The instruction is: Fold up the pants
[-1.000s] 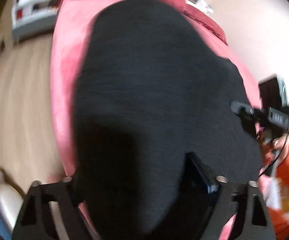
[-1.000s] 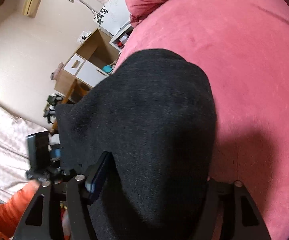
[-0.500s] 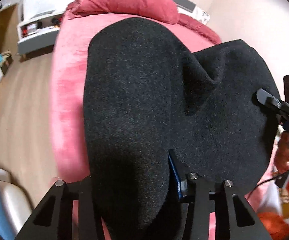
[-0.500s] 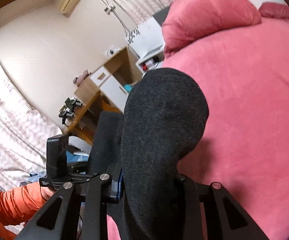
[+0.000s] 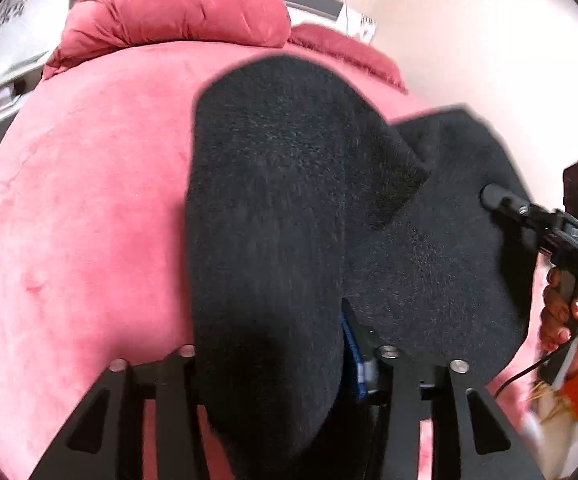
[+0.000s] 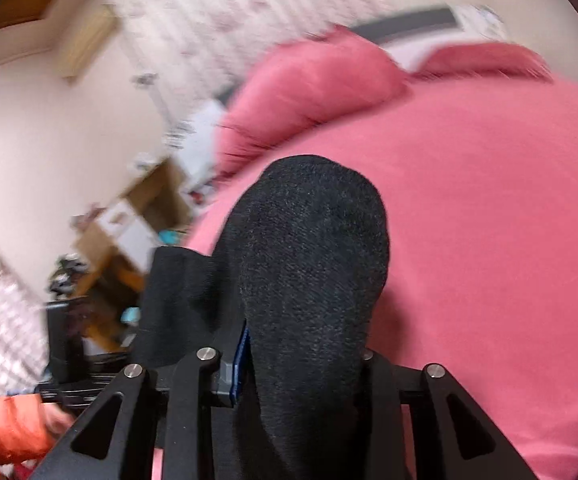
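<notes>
Black fleece pants (image 5: 289, 200) hang bunched over a pink bed (image 5: 89, 200). My left gripper (image 5: 269, 344) is shut on a thick fold of them; its jaws are opening a little with the cloth still filling the gap. The other gripper's finger (image 5: 505, 200) pokes into the cloth at the right, with a hand below it. In the right wrist view, my right gripper (image 6: 301, 356) is shut on another thick fold of the pants (image 6: 313, 248); its jaws are also opening slightly around the cloth. This view is blurred.
A pink pillow (image 5: 177, 12) lies at the head of the bed, also visible as a pillow (image 6: 313, 76) in the right wrist view. Wooden shelves (image 6: 137, 220) stand by the wall at the left. An orange sleeve (image 6: 5, 428) shows at the bottom left.
Both grippers rose and pulled back with the pants, so more bare bed shows. The right view swung upward fast and blurred. Both jaws stand slightly wider than half a second ago.
</notes>
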`<state>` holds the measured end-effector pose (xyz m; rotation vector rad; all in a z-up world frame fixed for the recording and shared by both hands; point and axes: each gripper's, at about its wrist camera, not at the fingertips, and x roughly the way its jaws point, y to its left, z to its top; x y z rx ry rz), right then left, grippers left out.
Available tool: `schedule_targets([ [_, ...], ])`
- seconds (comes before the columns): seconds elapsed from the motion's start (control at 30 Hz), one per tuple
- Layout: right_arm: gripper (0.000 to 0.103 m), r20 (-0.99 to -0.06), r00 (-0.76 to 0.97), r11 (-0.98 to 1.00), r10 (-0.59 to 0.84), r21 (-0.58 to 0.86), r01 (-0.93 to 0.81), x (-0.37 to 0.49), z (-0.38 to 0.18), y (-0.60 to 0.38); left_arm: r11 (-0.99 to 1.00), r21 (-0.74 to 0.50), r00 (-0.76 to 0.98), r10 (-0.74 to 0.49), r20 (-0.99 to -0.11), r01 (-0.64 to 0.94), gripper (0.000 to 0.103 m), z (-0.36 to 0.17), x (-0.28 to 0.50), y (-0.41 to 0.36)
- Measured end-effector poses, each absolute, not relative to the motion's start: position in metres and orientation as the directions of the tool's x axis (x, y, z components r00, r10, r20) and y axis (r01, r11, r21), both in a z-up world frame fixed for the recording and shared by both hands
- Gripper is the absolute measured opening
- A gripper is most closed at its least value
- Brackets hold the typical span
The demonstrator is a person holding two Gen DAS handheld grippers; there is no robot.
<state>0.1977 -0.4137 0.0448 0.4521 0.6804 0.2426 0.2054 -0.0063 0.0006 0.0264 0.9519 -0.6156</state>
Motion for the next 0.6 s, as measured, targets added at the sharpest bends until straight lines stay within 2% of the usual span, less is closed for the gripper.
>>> schedule_targets([
  [0.03,0.04,-0.613,0.719,0.885,0.327,0.466,-0.004,0.205,0.025,-0.421,0.842,-0.2,0.454,-0.453,-0.767,0.501,0.071,-0.003,0.204,-0.01],
  [0.07,0.044,-0.667,0.687,0.894,0.289,0.445,0.057,0.209,0.008,-0.426,0.843,-0.203,0.456,-0.454,-0.766,0.497,0.076,-0.006,0.205,-0.01],
  [0.1,0.057,-0.701,0.667,0.896,0.255,0.43,0.11,0.211,-0.009,-0.431,0.846,-0.223,0.449,-0.459,-0.767,0.484,0.083,-0.01,0.204,-0.004],
  [0.13,0.063,-0.69,0.676,0.867,0.257,0.474,0.155,0.207,-0.024,-0.441,0.851,-0.262,0.437,-0.47,-0.767,0.456,0.088,-0.015,0.203,0.008],
  [0.23,0.065,-0.604,0.741,0.76,0.294,0.617,0.202,0.191,-0.035,-0.459,0.84,-0.374,0.399,-0.522,-0.754,0.394,0.095,-0.027,0.202,0.026],
  [0.27,0.066,-0.612,0.743,0.761,0.27,0.608,0.225,0.187,-0.034,-0.458,0.832,-0.416,0.381,-0.542,-0.749,0.367,0.095,-0.031,0.2,0.035],
  [0.33,0.067,-0.666,0.732,0.827,0.143,0.487,0.281,0.18,-0.019,-0.442,0.831,-0.443,0.379,-0.55,-0.744,0.335,0.095,-0.03,0.213,0.043],
  [0.37,0.066,-0.675,0.737,0.873,0.031,0.377,0.309,0.175,-0.002,-0.427,0.835,-0.448,0.399,-0.547,-0.736,0.318,0.095,-0.029,0.204,0.047],
  [0.43,0.061,-0.612,0.785,0.925,-0.091,0.24,0.295,0.163,0.028,-0.403,0.842,-0.441,0.429,-0.539,-0.725,0.312,0.095,-0.028,0.193,0.048],
  [0.5,0.044,-0.535,0.845,0.957,-0.009,0.241,0.164,0.159,0.052,-0.378,0.852,-0.419,0.453,-0.522,-0.723,0.313,0.095,-0.039,0.186,0.043],
  [0.57,0.032,-0.55,0.824,0.963,0.139,0.269,0.017,0.176,0.063,-0.355,0.853,-0.425,0.467,-0.522,-0.714,0.304,0.095,-0.046,0.175,0.049],
  [0.6,0.032,-0.565,0.801,0.958,0.199,0.283,-0.039,0.19,0.064,-0.34,0.852,-0.433,0.467,-0.524,-0.713,0.294,0.095,-0.049,0.175,0.051],
])
